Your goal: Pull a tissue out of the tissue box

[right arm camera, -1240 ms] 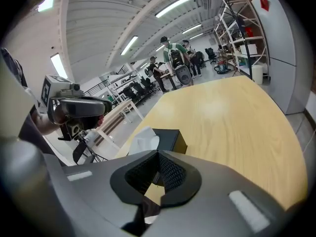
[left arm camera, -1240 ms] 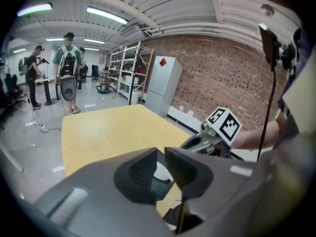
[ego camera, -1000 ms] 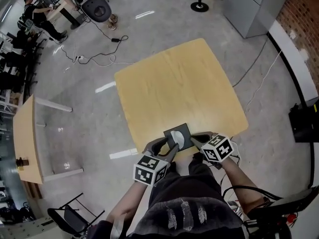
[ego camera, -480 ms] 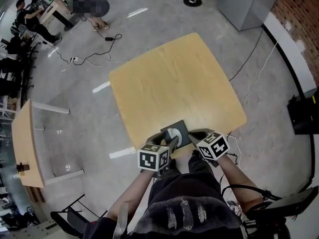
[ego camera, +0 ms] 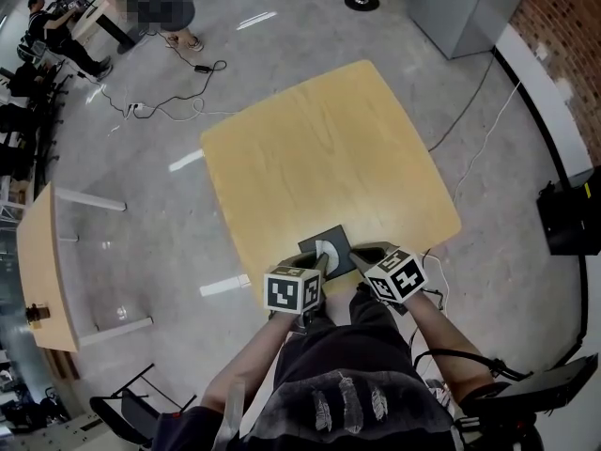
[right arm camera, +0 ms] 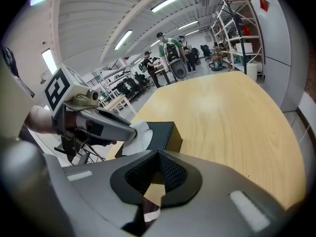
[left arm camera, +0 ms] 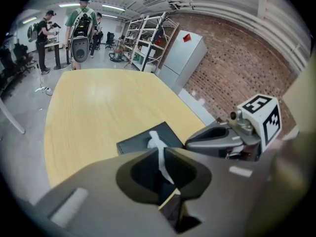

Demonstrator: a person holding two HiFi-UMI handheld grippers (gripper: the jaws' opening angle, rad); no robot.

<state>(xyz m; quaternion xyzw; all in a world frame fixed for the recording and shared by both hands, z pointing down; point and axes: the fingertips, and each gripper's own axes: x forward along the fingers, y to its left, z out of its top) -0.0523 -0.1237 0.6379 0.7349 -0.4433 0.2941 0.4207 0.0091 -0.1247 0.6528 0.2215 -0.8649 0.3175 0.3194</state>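
Left tongs (left arm camera: pixel 160 152): lowered and drawn in from beside the tissue box (left arm camera: pixel 132 145) to directly over its top opening; rolled somewhat about own axis. Jaws: opened wider, then just closed further, now pinching the white tissue (left arm camera: pixel 154 137) standing up out of the tissue box.

Tissue box (ego camera: pixel 340 245): dark, low and square, lies flat at the near edge of the wooden table (ego camera: pixel 319 148), oval opening facing up. Tissue (left arm camera: pixel 156 143): white, stands up out of that opening as a narrow twisted strip, caught between the fingers of the left gripper (left arm camera: pixel 163 170), just now closing on it.
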